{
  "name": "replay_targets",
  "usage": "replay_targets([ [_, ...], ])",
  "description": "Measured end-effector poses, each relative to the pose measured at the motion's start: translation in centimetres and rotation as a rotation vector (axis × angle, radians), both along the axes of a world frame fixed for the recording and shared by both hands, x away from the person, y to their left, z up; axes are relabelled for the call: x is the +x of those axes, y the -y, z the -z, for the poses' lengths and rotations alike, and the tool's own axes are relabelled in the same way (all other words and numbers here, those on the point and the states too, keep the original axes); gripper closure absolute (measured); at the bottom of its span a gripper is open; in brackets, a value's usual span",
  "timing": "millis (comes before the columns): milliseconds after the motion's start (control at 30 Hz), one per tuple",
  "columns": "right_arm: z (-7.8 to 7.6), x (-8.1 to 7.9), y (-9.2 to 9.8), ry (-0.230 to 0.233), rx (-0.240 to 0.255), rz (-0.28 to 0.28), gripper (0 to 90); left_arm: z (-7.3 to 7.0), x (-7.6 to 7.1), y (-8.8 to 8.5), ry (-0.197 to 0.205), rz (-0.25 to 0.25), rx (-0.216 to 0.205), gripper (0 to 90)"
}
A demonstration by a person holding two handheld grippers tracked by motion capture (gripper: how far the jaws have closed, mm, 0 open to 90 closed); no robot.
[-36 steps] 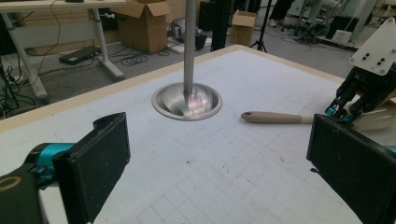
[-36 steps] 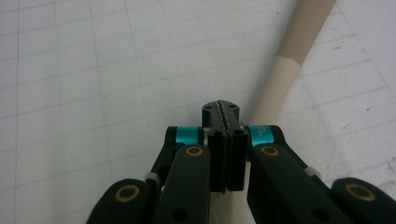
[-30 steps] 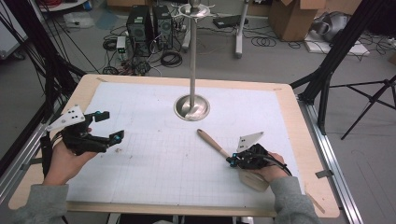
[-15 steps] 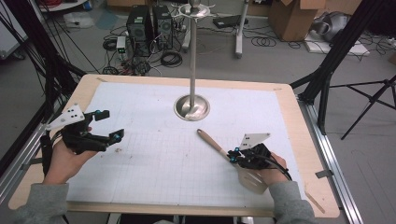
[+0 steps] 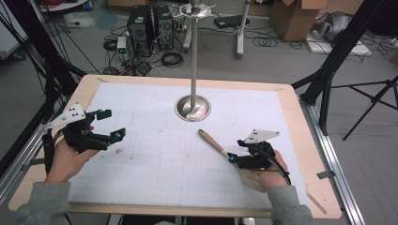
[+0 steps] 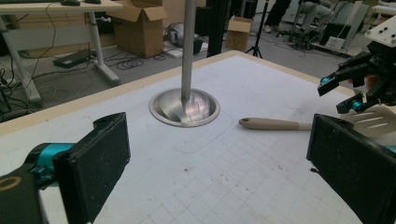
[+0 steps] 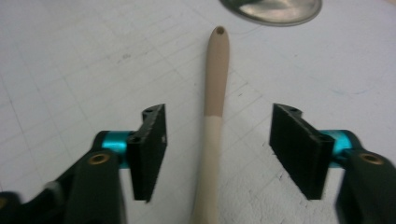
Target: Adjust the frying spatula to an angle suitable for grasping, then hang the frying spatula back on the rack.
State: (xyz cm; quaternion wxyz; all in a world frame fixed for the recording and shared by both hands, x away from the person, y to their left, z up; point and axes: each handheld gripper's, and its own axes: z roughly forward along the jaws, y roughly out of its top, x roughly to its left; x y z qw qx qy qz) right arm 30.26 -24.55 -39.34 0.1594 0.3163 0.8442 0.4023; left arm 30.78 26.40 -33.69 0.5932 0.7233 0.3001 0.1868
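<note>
Straddling a spatula handle, jaws apart.
Right gripper (image 7: pixel 217 149) has just been opening, the spatula (image 7: pixel 215 112) lying loose between its jaws on the worktop (image 5: pixel 155 178); left gripper (image 5: pixel 109 125) waits open. Beyond stands the stand (image 5: pixel 193 107), nothing hung yet.

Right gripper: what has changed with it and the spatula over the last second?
The right gripper has just been opening its jaws; they now stand wide on either side of the spatula handle without touching it. The spatula lies flat on the mat, where it was. The left gripper stays open and unmoved, as does the metal stand.
</note>
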Motion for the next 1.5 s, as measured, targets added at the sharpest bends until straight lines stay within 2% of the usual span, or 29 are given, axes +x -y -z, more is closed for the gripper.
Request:
replay_targets([
  [133, -0.2, -0.3, 0.2, 0.017, 0.071, 0.047, 17.5, 0.0, 0.1, -0.2, -0.001, -0.003, -0.009, 6.6],
  [300, -0.3, -0.4, 0.0, 0.026, 0.106, 0.066, 17.0, 0.0, -0.1, -0.3, 0.000, -0.007, -0.007, 6.6],
  [533, 0.0, -0.2, -0.3, 0.006, 0.111, 0.065, 16.7, 0.1, -0.2, -0.6, -0.004, -0.017, -0.005, 6.6],
  [700, 0.1, -0.3, -0.2, 0.009, 0.113, 0.074, 15.8, 0.0, -0.4, -0.3, 0.000, -0.010, -0.003, 6.6],
  [833, 0.1, -0.3, -0.2, 0.005, 0.109, 0.079, 15.8, 0.0, -0.4, 0.0, 0.001, -0.005, 0.000, 6.6],
  [1133, 0.6, 0.1, -0.5, -0.012, 0.062, 0.096, 15.7, 0.1, -0.4, -0.1, -0.004, -0.004, 0.005, 6.6],
  [1233, 0.7, 0.1, -0.7, -0.005, 0.047, 0.085, 15.8, 0.0, -0.5, 0.0, 0.001, -0.005, 0.003, 6.6],
  [1500, 1.4, 0.4, -1.4, -0.033, -0.003, 0.064, 15.8, 0.3, -0.2, 0.0, -0.007, -0.007, 0.014, 6.6],
])
